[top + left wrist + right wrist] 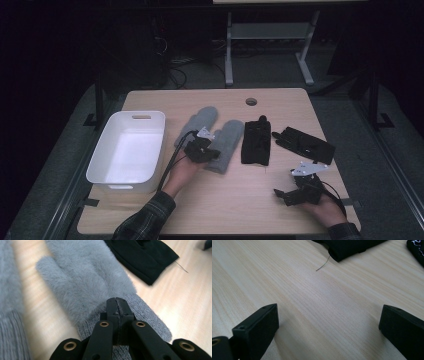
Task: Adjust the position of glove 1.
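Left hand-held gripper (116,301) clamped on grey mitten (85,282), pale wooden table (220,210), dark room.

A white bin (127,150) sits at the left of the table (235,215). A second grey mitten (197,122) lies upper centre, a black glove (256,141) right of centre, another black glove (306,145) farther right. A round hole (251,101) marks the table's top edge

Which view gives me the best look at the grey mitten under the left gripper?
The left gripper view: the grey mitten is close up there, thumb, fuzzy pile and ribbed cuff clear, with the left gripper shut at its cuff. The high view shows it small, partly covered by that gripper, beside a second grey mitten.
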Demonstrator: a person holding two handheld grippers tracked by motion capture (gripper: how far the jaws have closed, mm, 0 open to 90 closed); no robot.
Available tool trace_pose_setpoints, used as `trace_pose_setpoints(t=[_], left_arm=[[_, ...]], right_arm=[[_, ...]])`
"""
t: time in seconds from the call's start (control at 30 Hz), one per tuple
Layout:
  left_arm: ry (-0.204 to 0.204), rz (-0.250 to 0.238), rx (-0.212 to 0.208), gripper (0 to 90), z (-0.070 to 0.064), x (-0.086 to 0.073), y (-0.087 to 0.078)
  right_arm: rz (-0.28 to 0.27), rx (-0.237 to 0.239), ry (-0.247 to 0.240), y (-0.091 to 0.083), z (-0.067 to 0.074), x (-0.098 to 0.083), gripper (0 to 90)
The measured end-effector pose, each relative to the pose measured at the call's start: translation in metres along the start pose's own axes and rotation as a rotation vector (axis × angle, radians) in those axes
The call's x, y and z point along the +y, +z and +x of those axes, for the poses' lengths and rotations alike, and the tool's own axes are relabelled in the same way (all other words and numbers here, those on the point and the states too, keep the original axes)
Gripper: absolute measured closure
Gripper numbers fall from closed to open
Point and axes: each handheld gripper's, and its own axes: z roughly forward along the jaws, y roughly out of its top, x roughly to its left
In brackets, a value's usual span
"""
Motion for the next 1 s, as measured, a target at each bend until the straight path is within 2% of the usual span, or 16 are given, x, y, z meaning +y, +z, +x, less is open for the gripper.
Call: trace_pose_setpoints(t=[0.4, 0.5, 0.63, 0.8, 1.0], left_arm=[[0.010, 0.017, -0.040, 89.3, -0.022, -0.024, -0.021], [0.025, 0.031, -0.047, 89.3, -0.025, -0.030, -0.027], [0.019, 0.029, -0.055, 89.3, -0.030, -0.038, -0.034], [0.032, 0.042, -0.071, 89.3, -0.036, -0.047, -0.043], [0.015, 0.038, -0.078, 89.3, -0.043, -0.055, -0.050]], right_arm=[[-0.002, 0.001, -0.005, 0.000, 0.000, 0.000, 2.4], [0.000, 0.001, -0.001, 0.000, 0.000, 0.000, 2.5], [0.000, 0.001, -0.002, 0.000, 0.000, 0.000, 2.5], [0.000, 0.001, -0.003, 0.000, 0.000, 0.000, 2.5], [0.000, 0.001, -0.004, 0.000, 0.000, 0.000, 2.5]])
